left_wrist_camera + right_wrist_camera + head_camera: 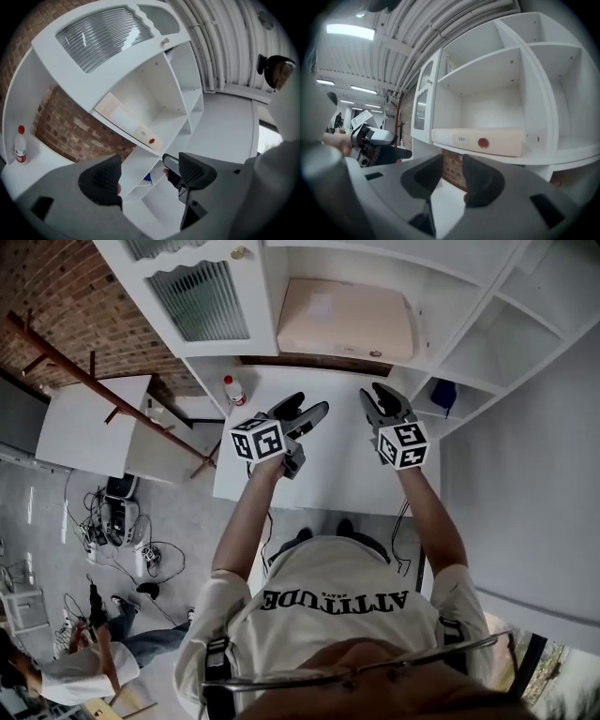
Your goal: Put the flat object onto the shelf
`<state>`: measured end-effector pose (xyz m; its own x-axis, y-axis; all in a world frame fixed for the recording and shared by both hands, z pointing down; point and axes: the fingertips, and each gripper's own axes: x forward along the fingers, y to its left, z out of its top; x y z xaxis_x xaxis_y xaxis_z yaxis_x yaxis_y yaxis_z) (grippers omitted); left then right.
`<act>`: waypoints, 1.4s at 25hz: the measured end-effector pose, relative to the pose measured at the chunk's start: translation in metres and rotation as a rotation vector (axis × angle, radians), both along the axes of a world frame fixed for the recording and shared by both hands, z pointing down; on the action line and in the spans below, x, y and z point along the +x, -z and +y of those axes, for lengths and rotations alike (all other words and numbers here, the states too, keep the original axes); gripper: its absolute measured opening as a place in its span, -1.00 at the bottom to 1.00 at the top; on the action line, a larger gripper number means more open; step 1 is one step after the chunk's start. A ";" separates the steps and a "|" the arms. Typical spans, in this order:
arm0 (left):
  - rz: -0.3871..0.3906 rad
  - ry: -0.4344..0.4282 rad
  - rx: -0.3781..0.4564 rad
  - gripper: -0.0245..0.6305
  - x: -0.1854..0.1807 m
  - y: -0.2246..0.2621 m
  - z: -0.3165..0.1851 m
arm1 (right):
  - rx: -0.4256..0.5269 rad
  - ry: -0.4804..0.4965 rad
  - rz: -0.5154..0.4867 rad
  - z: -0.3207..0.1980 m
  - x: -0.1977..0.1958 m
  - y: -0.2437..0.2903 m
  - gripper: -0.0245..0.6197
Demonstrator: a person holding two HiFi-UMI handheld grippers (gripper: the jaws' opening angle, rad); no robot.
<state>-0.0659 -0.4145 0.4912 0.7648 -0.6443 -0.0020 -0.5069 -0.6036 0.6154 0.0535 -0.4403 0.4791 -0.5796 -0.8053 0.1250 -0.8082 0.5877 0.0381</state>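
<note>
Head view: the flat beige binder (345, 320) is already lying on the shelf (543, 158) of the white cabinet, up above the worktop (328, 474). The left gripper (312, 405) hangs over the worktop, its jaws wide apart with nothing in them. The right gripper (375, 393) sits just beside it with its jaws slightly apart, empty too.

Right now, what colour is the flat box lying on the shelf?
The flat box is pale cream; clearest in the right gripper view.
</note>
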 end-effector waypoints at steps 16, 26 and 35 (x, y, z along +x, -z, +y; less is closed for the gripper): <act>-0.226 0.016 0.193 -0.41 -0.028 -0.001 0.076 | 0.014 -0.166 -0.055 0.134 0.036 0.004 -0.79; -0.320 0.076 0.203 -0.65 -0.017 -0.019 0.127 | -0.005 -0.184 -0.121 0.201 0.081 -0.002 -0.81; -0.349 0.215 0.184 -0.84 -0.023 -0.026 0.199 | -0.014 -0.131 -0.114 0.265 0.103 -0.015 -0.82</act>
